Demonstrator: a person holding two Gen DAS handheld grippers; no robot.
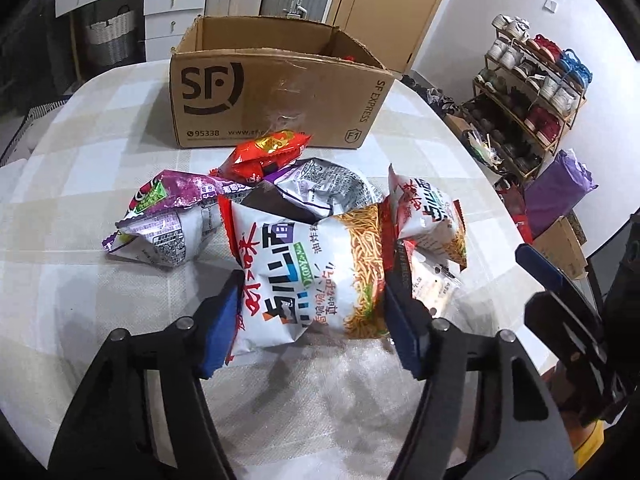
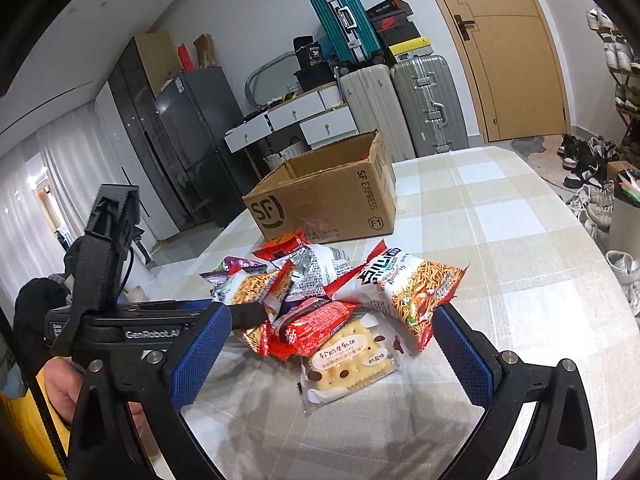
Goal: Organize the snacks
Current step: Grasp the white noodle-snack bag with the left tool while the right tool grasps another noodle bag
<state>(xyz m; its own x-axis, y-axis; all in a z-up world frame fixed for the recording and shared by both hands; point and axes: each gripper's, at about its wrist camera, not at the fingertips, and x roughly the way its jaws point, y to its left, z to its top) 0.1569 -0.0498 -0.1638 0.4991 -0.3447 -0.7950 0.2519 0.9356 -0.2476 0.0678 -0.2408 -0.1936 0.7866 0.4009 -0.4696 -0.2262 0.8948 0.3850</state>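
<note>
Left wrist view: the left tool [image 1: 310,312] is tilted down over the snack heap, its blue pads pinching the white noodle packet [image 1: 308,268] from both sides, so the bag bulges between them; it lies on the checked surface [image 1: 80,184], not yet lifted; a second noodle packet [image 1: 430,220] sits just right of the tool, a purple bag [image 1: 160,220] left and ahead, a red packet [image 1: 264,154] further ahead; beyond them the open cardboard box [image 1: 276,100] waits, likely the destination.

Right wrist view: the right tool [image 2: 332,350] hovers with its pads spread wide and nothing gripped; the biscuit packet [image 2: 352,360] lies between them, a red wrapper [image 2: 312,322] just ahead of it, probably next in line; the left tool appears at far left, nose in the pile; the box stands well ahead.
</note>
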